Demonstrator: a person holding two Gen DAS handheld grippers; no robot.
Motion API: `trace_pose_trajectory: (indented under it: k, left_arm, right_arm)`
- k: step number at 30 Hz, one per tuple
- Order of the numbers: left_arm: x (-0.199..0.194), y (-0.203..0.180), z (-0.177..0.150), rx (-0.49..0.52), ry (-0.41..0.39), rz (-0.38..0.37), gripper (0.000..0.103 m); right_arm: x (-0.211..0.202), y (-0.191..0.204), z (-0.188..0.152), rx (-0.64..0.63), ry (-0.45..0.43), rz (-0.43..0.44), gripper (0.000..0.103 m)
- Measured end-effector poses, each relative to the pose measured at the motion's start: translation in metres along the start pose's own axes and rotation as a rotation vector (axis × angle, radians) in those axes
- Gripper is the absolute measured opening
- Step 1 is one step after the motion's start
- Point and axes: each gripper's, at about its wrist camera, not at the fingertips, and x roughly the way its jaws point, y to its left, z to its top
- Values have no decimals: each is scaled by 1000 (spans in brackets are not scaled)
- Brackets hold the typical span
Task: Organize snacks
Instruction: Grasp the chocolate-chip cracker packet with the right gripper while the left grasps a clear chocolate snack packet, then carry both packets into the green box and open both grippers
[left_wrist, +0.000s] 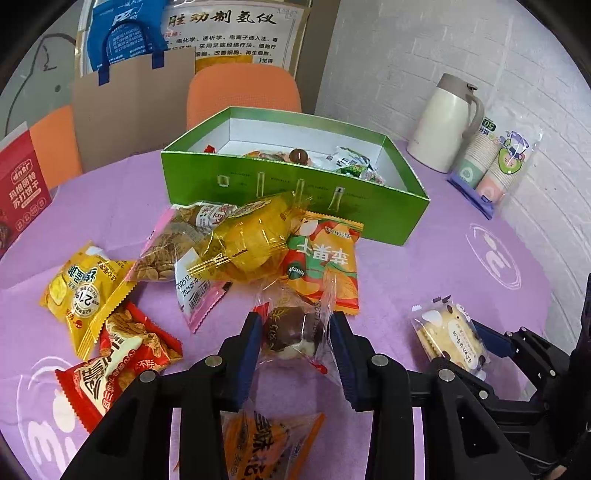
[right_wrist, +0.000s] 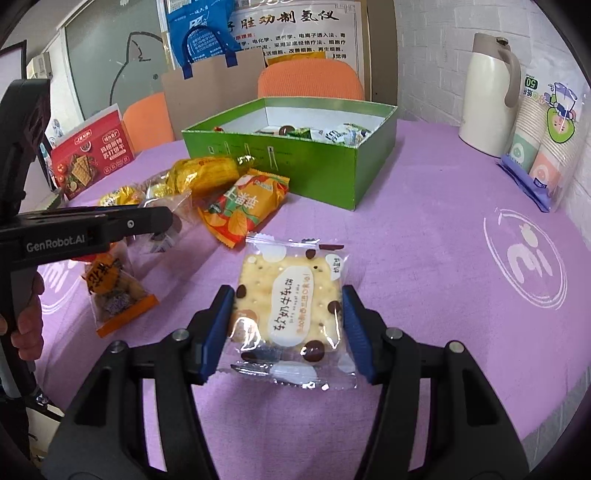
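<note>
The left gripper (left_wrist: 293, 332) pinches a clear-wrapped chocolate ball snack (left_wrist: 291, 334) between its blue pads (left_wrist: 251, 345), the wrapper's sides pressed in by both; the snack sits at the near edge of a loose heap on the purple tablecloth (left_wrist: 424, 266). Just beyond it lie an orange-and-green fruit packet (left_wrist: 325, 258), a clear yellow packet (left_wrist: 251, 240) and a pink-edged bag of round chips (left_wrist: 166, 254); to the left are a yellow packet (left_wrist: 83, 288) and a red packet (left_wrist: 122, 354), and an orange packet (left_wrist: 266, 439) shows beneath the gripper's body.

The right gripper (right_wrist: 288, 325) clamps a cracker packet (right_wrist: 288, 310) by its two side edges – the pads (right_wrist: 221, 325) touch the wrapper on both sides; whether the packet is clear of the cloth or resting on it, I cannot tell. In the right wrist view the left gripper's black body (right_wrist: 74, 229) reaches in from the left, a hand (right_wrist: 26, 317) around its handle; a small orange-trimmed packet (right_wrist: 114, 291) lies below it.

The green box (left_wrist: 295, 184) stands open behind the heap, a few wrapped snacks already inside – toward its far and right parts. To its right, near the white brick wall, stand a cream thermos jug (left_wrist: 443, 122) and a wrapped stack of paper cups (left_wrist: 491, 162); a red cracker carton (right_wrist: 88, 158) stands at the table's left edge, with orange chairs (left_wrist: 240, 96) behind.
</note>
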Motion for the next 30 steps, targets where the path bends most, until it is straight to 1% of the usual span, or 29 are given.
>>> trace_pose_trajectory:
  k: [4,8,11,14,17,21,24,30]
  left_arm:
    - [-22,-7,8,20,-34,-37,38]
    - [-48,-14,23,37,-86,-75,38]
    - [-62,-19,42,53,-130,-74,38]
    - [-67,-21,67,61,-164,-63,38]
    - [-59,-22,94,57,-176,-48,38]
    - [-35,-16,122,35,-161,-30,38]
    - [-12,-11,136,11,-136,-36,38]
    - [30,-2,160,-1,-108,-14,38]
  right_arm:
    - [-13,-2,16,7,-48,36,59]
    - [-19,-7,42,15,-100,65,59]
    - [-19,-11,59,24,-133,60,59]
    - [-12,-14,76,24,-153,53,59]
    - [-2,-19,90,27,-161,45,59]
    - [18,-29,107,31,-153,35,59]
    - [33,-37,118,33,-142,30,59]
    - [66,-46,143,16,-126,22,59]
